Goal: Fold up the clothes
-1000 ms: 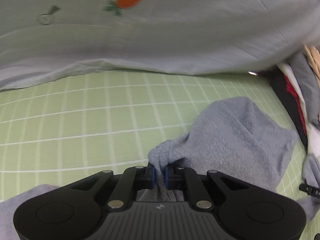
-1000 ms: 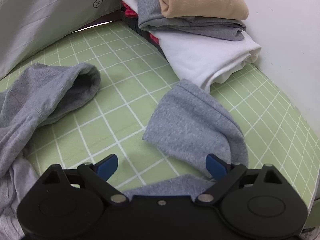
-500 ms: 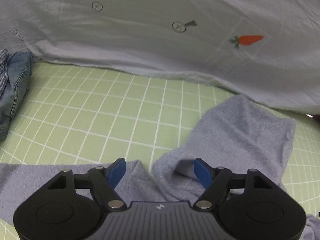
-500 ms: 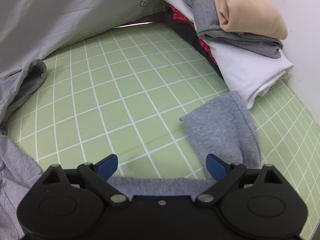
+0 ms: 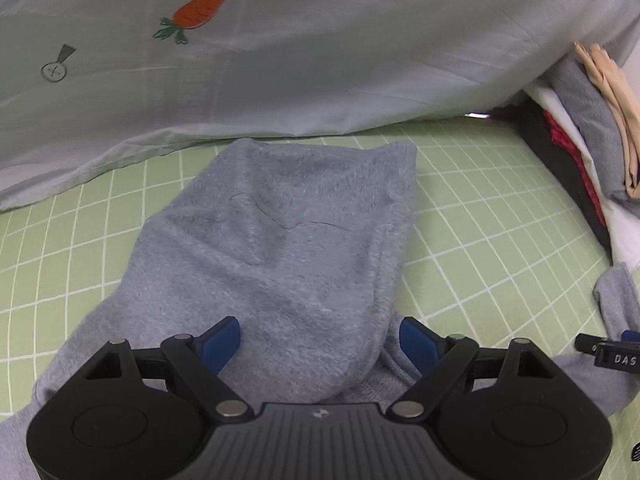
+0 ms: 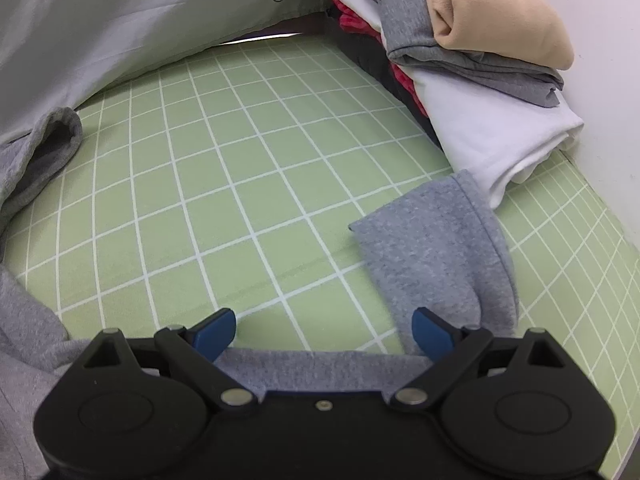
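Across the back of the counter point(image 5: 472, 184), covered by a green mat with a white grid, a pale grey sheet point(image 5: 320, 60) printed with an orange carrot point(image 5: 202, 8) drapes down to the mat. Next in size is the grey fleece garment point(image 5: 288, 248), lying on the mat with one leg or sleeve stretched away from the left gripper point(image 5: 320, 340) toward the sheet, its far end just short of the sheet's hem. The left gripper hovers low over the near part of this fabric, jaws spread wide, nothing between them but cloth lying flat below. At the right edge of the counter sits a stack of folded clothes point(image 6: 492, 120): white at the bottom, grey above, beige on top, with red and dark pieces showing behind. A second flap of the grey garment point(image 6: 436, 248) lies touching the white piece. The right gripper point(image 6: 324, 330) hangs above the garment's near hem, jaws likewise spread, gripping nothing.
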Tool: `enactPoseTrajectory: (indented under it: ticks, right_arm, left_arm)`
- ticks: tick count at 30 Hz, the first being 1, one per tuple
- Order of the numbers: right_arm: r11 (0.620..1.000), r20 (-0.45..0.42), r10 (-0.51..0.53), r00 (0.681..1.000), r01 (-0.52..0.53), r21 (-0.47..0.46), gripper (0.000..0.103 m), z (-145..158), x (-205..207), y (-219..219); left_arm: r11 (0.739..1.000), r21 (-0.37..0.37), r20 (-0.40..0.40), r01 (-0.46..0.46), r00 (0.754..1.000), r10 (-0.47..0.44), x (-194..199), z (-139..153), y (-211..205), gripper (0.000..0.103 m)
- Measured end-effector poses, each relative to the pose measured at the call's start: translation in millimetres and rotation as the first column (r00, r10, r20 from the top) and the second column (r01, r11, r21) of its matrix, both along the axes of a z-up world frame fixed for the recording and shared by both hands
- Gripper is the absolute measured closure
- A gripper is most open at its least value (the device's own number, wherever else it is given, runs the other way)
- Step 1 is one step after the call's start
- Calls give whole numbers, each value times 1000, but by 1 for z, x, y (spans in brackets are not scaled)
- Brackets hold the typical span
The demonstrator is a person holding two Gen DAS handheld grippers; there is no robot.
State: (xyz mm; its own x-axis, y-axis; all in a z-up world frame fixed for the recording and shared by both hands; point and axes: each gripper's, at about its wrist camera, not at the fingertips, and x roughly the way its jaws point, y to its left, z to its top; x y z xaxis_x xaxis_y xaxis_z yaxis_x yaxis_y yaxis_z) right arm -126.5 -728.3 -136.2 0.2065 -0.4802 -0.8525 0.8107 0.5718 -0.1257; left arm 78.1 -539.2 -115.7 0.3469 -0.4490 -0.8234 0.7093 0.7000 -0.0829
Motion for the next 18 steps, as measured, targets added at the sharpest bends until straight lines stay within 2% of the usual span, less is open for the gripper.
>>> enactPoseTrajectory:
  ticks: [1,3,5,8,10,14,16,18]
  right_arm:
    - [1000,-4,0,1000,0,0,7,-1,0,0]
    - [1000,-11,0,1000,0,-2,7,-2,1,-1]
    - [1000,-10,0,1000,0,-5,7,-3,2,-1]
    - [1000,-13,6,1000,-6,-7,7,-4,5,-1]
    - [1000,-20,17,1000,-17,-14,7,-4,8,0]
    - [999,-24,28,999,-28,-19,7,-4,12,2]
    - [999,-29,37,999,-37,-21,7,-4,15,4]
    - [999,-34,46,998,-47,-24,7,-4,17,5]
  left_arm:
    - [1000,5,12,0,1000,0,2,-1,-2,43]
    - [1000,-14,1,-23,1000,23,12,1,3,88]
    - [996,-64,-28,-66,998,64,28,7,15,89]
    - [979,-137,-14,-151,989,150,52,25,41,89]
    - [955,-198,-9,-222,974,225,71,41,61,97]
    - [881,-288,3,-376,919,393,111,69,104,96]
    - [857,-267,25,-440,886,463,128,71,120,96]
    - [824,-202,44,-530,835,548,142,64,137,95]
